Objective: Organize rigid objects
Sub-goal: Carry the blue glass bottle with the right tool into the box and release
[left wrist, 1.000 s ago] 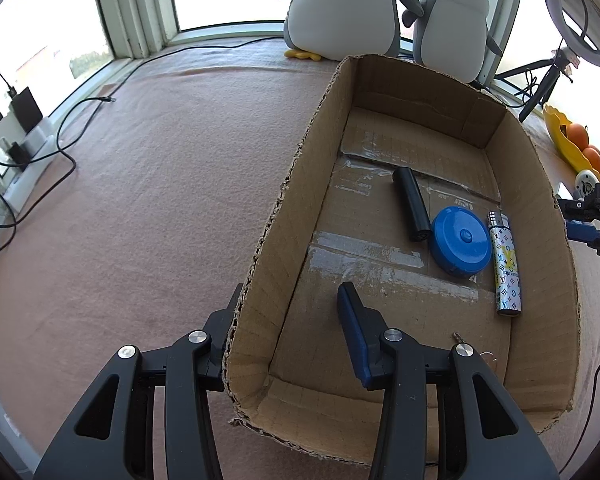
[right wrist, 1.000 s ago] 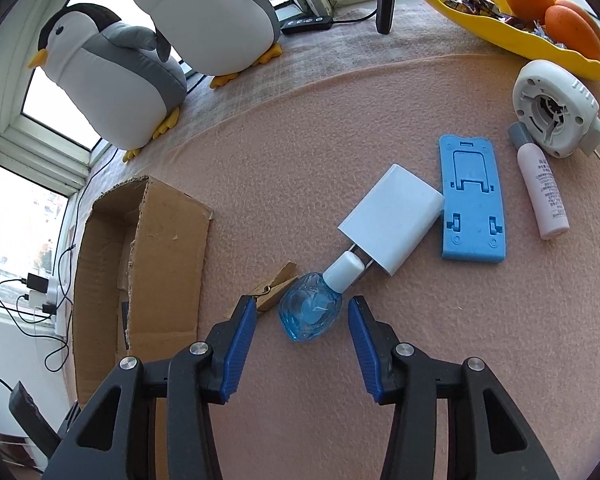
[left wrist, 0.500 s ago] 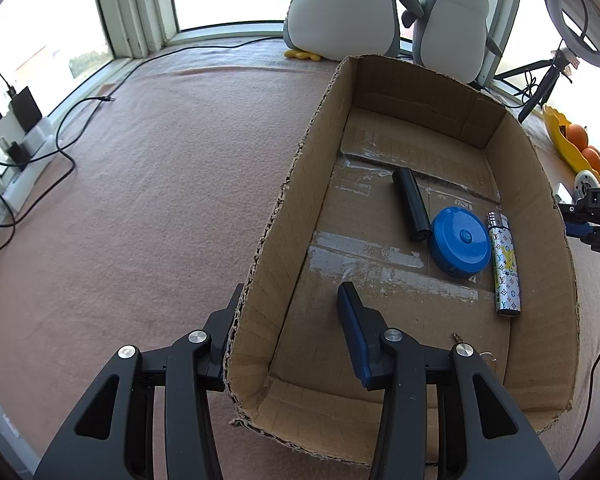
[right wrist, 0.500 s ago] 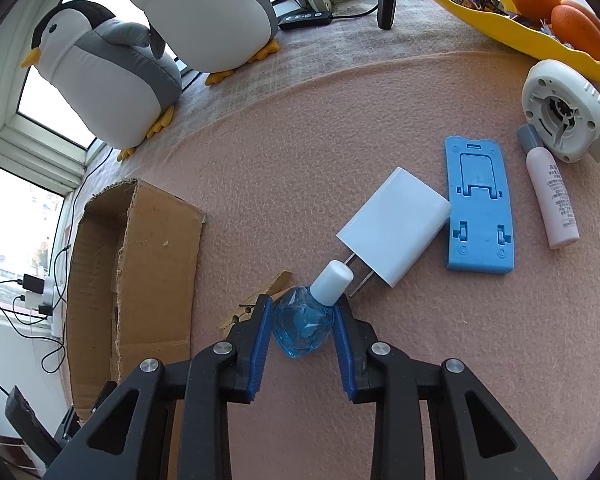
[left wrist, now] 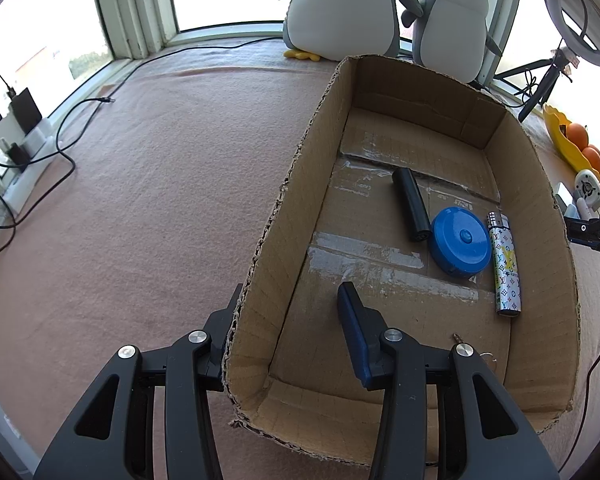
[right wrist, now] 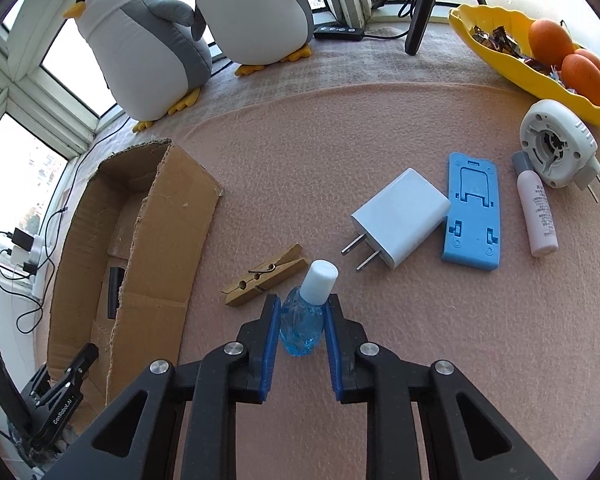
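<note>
- While the box (left wrist: 536, 216) already holds three things, most of the job is, by my judgement, still ahead: a black tube (left wrist: 411, 204), a blue disc (left wrist: 460, 247) and a patterned lighter (left wrist: 506, 264) lie side by side on its floor, with what may be a small key near the front wall, too small to tell.
- Out on the pink cloth (right wrist: 380, 128), six loose things wait: a white round device (right wrist: 556, 148) by the yellow fruit tray (right wrist: 496, 52), a blue stand (right wrist: 474, 212), a white charger (right wrist: 400, 216) touching that stand, a pink tube (right wrist: 536, 216), a wooden peg (right wrist: 266, 274) and a small blue bottle (right wrist: 302, 320).
- Left gripper (left wrist: 288, 320) straddles the box's near left wall, one finger outside and one inside; it is at its narrowest, so it appears to pinch the wall and steady the box.
- Right gripper (right wrist: 302, 336) has its jaws closing on the bottle; the blue pads (right wrist: 274, 332) touch its sides, so it looks gripped.
- Bottle sits just beside the peg, near the box, not yet carried over.
</note>
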A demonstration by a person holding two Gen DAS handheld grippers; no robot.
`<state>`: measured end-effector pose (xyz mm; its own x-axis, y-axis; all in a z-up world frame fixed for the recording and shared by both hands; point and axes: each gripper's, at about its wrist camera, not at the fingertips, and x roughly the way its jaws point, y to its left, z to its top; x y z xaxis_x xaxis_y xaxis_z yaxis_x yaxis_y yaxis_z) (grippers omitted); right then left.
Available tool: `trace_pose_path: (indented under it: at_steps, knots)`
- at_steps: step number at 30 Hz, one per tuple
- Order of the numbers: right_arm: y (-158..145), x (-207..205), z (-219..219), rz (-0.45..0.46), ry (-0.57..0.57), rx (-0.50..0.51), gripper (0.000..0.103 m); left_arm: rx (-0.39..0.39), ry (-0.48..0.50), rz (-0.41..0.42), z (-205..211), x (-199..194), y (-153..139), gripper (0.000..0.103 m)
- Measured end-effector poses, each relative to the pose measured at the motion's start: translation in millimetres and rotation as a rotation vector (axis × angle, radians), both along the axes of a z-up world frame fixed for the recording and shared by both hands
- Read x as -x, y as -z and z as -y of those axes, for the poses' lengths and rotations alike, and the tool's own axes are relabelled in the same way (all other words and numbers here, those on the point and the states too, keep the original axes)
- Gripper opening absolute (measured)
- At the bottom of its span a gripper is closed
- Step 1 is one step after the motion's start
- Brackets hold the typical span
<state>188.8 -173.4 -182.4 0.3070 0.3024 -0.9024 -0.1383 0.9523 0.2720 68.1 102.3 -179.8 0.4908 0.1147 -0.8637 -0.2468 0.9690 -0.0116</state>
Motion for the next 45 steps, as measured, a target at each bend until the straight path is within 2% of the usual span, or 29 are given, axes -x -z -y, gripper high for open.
trace_pose_path:
  at_steps: [6, 16, 22, 32, 45]
  knots:
    - [-2, 4, -4, 0.01, -0.024, -0.005, 0.018, -0.002, 0.001, 0.0, 0, 0, 0, 0.043]
    - [-17, 18, -12, 0.078, -0.072, 0.029, 0.018, -0.002, 0.002, 0.0, 0, 0, 0, 0.043]
    - [-40, 27, -15, 0.124, -0.094, 0.004, 0.018, -0.002, 0.001, 0.001, 0, 0, 0, 0.043]
    - [-80, 36, -65, 0.205, -0.22, -0.051, 0.018, -0.001, 0.001, 0.001, 0, -1, -1, 0.043]
    - [-65, 26, -124, 0.201, -0.345, -0.02, 0.018, 0.002, 0.001, 0.003, -1, -1, -1, 0.043]
